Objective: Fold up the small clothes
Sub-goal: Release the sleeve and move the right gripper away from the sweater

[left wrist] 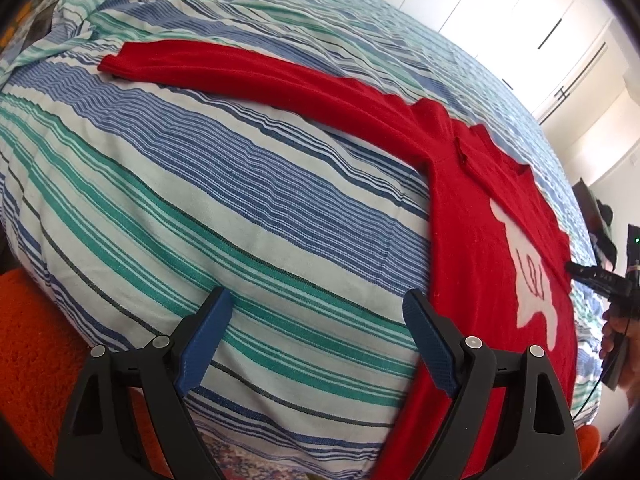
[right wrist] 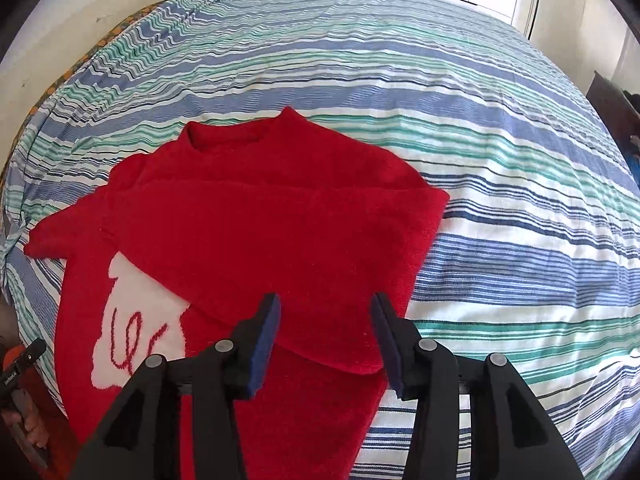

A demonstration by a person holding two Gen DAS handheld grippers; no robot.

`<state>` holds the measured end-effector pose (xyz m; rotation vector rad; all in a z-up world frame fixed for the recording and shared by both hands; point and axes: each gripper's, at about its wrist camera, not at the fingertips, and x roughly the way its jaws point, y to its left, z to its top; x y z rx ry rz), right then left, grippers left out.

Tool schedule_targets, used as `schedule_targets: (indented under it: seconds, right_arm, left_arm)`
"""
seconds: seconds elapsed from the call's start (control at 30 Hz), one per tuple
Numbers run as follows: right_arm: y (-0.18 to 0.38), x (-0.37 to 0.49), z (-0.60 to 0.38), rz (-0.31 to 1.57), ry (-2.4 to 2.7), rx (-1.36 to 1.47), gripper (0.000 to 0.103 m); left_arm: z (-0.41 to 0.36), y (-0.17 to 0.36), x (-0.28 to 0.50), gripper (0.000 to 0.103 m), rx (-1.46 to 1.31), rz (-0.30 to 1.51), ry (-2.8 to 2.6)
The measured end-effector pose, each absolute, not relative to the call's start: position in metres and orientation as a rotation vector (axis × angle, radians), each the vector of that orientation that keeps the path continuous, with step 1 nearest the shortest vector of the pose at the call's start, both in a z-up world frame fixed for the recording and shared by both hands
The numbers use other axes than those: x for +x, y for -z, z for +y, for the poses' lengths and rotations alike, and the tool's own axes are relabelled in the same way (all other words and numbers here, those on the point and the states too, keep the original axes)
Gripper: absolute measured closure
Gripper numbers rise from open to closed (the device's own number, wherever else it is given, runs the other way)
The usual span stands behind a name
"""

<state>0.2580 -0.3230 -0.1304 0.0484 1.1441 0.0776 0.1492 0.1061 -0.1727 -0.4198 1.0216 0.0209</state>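
A red knitted sweater (right wrist: 256,216) with a white motif (right wrist: 136,320) lies flat on the striped bedspread (right wrist: 500,208). In the right wrist view one sleeve is folded across its body, down to a cuff end (right wrist: 340,352). My right gripper (right wrist: 326,304) hovers open just over that folded sleeve, with no cloth pinched. In the left wrist view the sweater (left wrist: 480,248) lies at the right and its other sleeve (left wrist: 240,68) stretches out flat to the upper left. My left gripper (left wrist: 320,296) is wide open above the bedspread (left wrist: 200,184), its right finger beside the sweater's edge. The right gripper (left wrist: 588,276) shows at the far right.
An orange rug (left wrist: 36,360) lies beside the bed at the lower left. White wardrobe doors (left wrist: 520,20) stand beyond the far side. A hand (right wrist: 28,428) with the other tool shows at the bed's left edge. Dark furniture (right wrist: 616,108) stands at the right.
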Motion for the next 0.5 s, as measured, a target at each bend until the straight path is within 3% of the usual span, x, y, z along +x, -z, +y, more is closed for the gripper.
schedule_targets:
  seconds: [0.1, 0.23, 0.3, 0.5]
  right_arm:
    - [0.162, 0.256, -0.340, 1.231, 0.015, 0.161, 0.055]
    - [0.131, 0.229, -0.344, 1.092, 0.036, 0.223, 0.052]
    - [0.113, 0.209, -0.344, 1.018, 0.044, 0.200, 0.035]
    - [0.098, 0.133, -0.354, 0.888, 0.170, 0.098, 0.016]
  left_arm:
    - [0.108, 0.173, 0.148, 0.015, -0.419, 1.029, -0.002]
    - [0.111, 0.173, 0.146, 0.014, -0.431, 1.031, 0.011]
    - [0.111, 0.173, 0.147, 0.014, -0.441, 1.032, 0.008]
    - [0.107, 0.173, 0.149, 0.011, -0.446, 1.034, 0.005]
